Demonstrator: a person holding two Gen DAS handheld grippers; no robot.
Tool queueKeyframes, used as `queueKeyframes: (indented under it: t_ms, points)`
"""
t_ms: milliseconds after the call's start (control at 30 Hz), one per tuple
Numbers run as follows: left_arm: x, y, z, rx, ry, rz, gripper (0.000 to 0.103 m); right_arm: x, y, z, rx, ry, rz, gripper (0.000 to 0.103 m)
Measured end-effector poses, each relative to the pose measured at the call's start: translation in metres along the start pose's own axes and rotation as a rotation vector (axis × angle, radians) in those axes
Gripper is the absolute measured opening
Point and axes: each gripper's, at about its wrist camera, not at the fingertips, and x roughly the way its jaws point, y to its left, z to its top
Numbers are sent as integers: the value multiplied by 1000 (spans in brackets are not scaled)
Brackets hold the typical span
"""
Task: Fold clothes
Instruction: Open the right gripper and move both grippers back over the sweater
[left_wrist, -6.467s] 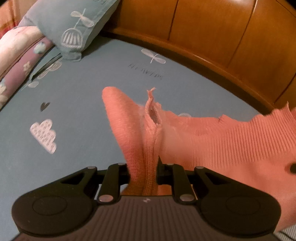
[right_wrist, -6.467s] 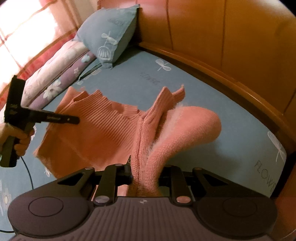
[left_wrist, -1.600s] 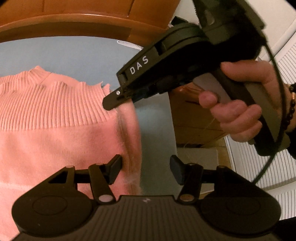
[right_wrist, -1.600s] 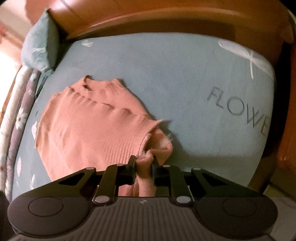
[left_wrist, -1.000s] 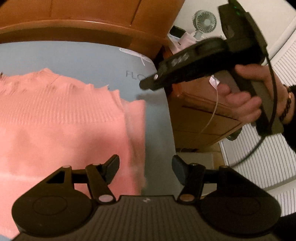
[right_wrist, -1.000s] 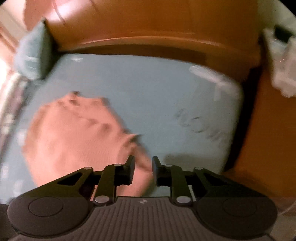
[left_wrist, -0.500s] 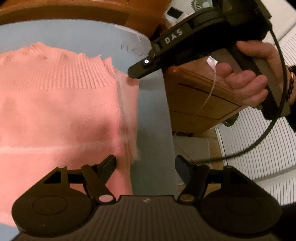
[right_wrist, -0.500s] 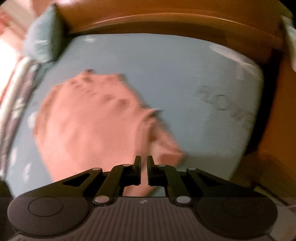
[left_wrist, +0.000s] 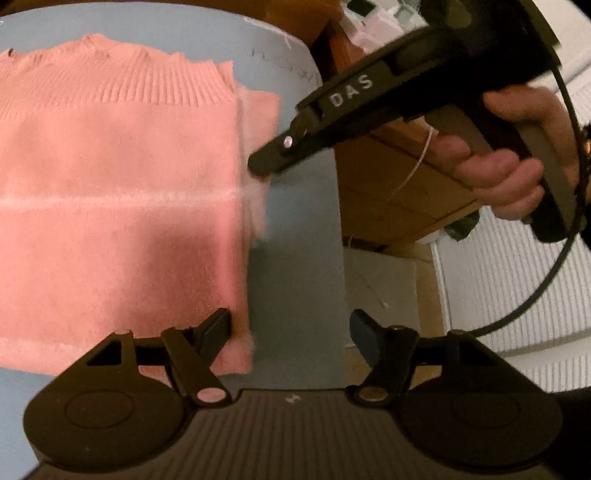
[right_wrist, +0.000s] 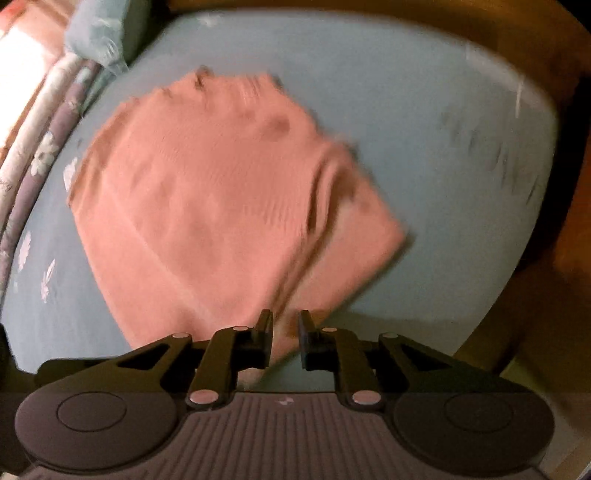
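The sweater (left_wrist: 118, 206) is lying flat on the bed (left_wrist: 295, 258), already folded into a rough rectangle, so the step in hand looks like the tidy-up between folds: both grippers are letting go and lining up along its right-hand edge for the next one.

The left gripper (left_wrist: 290, 326) is hanging over the near right corner with its jaws standing wide and released; the sweater's edge is showing just inside the left finger, but nothing is pinched. The right gripper (right_wrist: 284, 334) is hovering low over the near edge of the sweater (right_wrist: 221, 206), its jaws narrow and opening, with cloth showing behind the gap and no pad pressing on it as far as the blur allows. In the left wrist view its tip is poking at a loose flap (left_wrist: 258, 155) sticking out past the side edge, with the hand (left_wrist: 509, 162) gripping the handle.

The ribbed collar (left_wrist: 122, 81) is pointing away, toward the wooden headboard (right_wrist: 369, 14), and the hem is lying nearest the left gripper, so the long axis is probably running from collar to hem.

The next move is likely calling for tucking that flap in, then pinching the hem corners and carrying them up to the collar
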Motion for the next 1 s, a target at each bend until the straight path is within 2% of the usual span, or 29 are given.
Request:
queueKeyframes:
  t_ms: [67, 133, 233, 267, 367, 433, 533, 633, 733, 867, 1000]
  points:
    - [-6, -1, 3, -1, -24, -1, 70, -9, 0, 13, -5, -67, -30, 17]
    - [-4, -1, 2, -9, -20, -6, 69, -3, -5, 26, -3, -96, -54, 17]
    - [8, 1, -5, -19, -7, -2, 69, 22, -18, 38, 25, -91, -127, 16]
    - [9, 1, -7, -17, -6, 6, 69, 32, -24, 41, 32, -78, -152, 10]
    - [2, -3, -3, -16, 3, 13, 70, 25, -24, 49, 44, -95, -152, 12]
    - [-8, -7, 1, 10, -26, 20, 70, 9, -15, 54, 5, -155, -152, 16]
    - [-15, -13, 6, 65, -65, 50, 70, -4, -7, 66, -1, -194, -82, 16]
    - [-3, -12, 8, 33, -46, 29, 70, 8, 0, 75, -46, -184, -52, 16]
    - [12, -14, 6, 17, -37, 32, 70, 29, -3, 81, -35, -135, -44, 16]
    - [17, -14, 2, -3, -49, 36, 72, 38, -19, 74, -20, -78, -106, 11]
    - [12, -21, 5, 10, -43, 57, 72, 18, -24, 74, -15, -93, -146, 15]
